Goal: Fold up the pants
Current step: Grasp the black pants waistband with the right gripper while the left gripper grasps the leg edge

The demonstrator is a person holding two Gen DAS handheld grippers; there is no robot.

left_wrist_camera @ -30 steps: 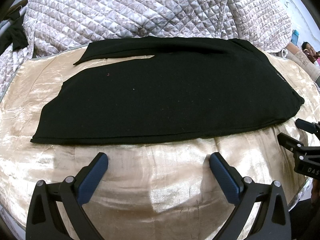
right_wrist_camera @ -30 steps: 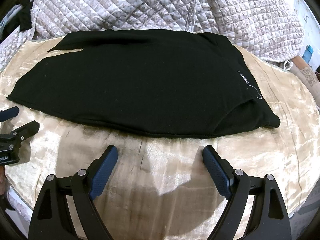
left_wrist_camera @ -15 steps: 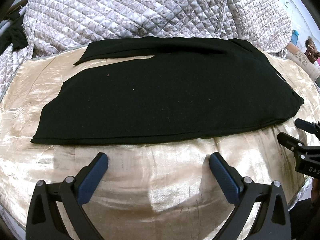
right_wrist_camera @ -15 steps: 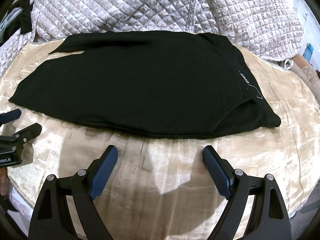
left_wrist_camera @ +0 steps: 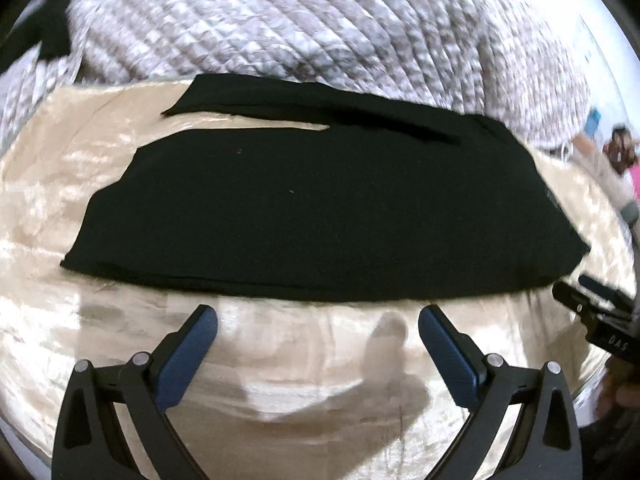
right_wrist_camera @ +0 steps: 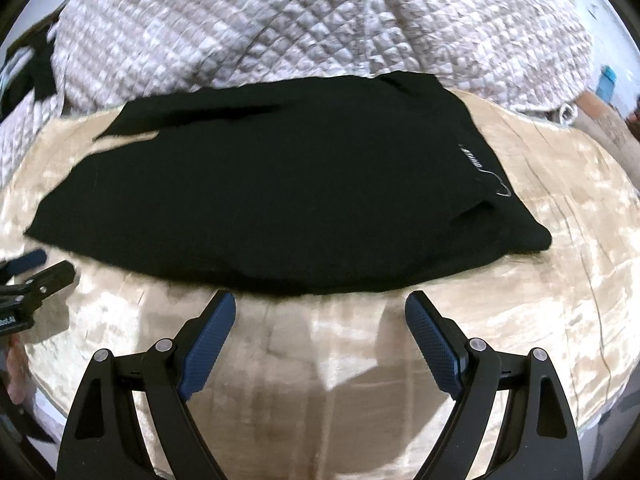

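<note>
Black pants (left_wrist_camera: 320, 208) lie flat on a shiny beige cover (left_wrist_camera: 280, 368), folded lengthwise, with one leg's strip showing at the back left. In the right wrist view the pants (right_wrist_camera: 280, 192) show a small white label near their right end. My left gripper (left_wrist_camera: 318, 316) is open just short of the pants' near edge, nothing between its blue pads. My right gripper (right_wrist_camera: 320, 300) is open too, its tips almost at the near hem. Each gripper also shows at the edge of the other's view.
A quilted grey-white bedspread (left_wrist_camera: 300, 24) rises behind the beige cover. Dark cloth (right_wrist_camera: 28, 68) lies at the far left. A person (left_wrist_camera: 618, 152) sits at the far right in the left wrist view. The cover's front edge drops off near the right gripper.
Both grippers have moved forward toward the pants' near edge and tilted slightly; the views are now blurred from motion. The pants have not moved. Both grippers stay open.
</note>
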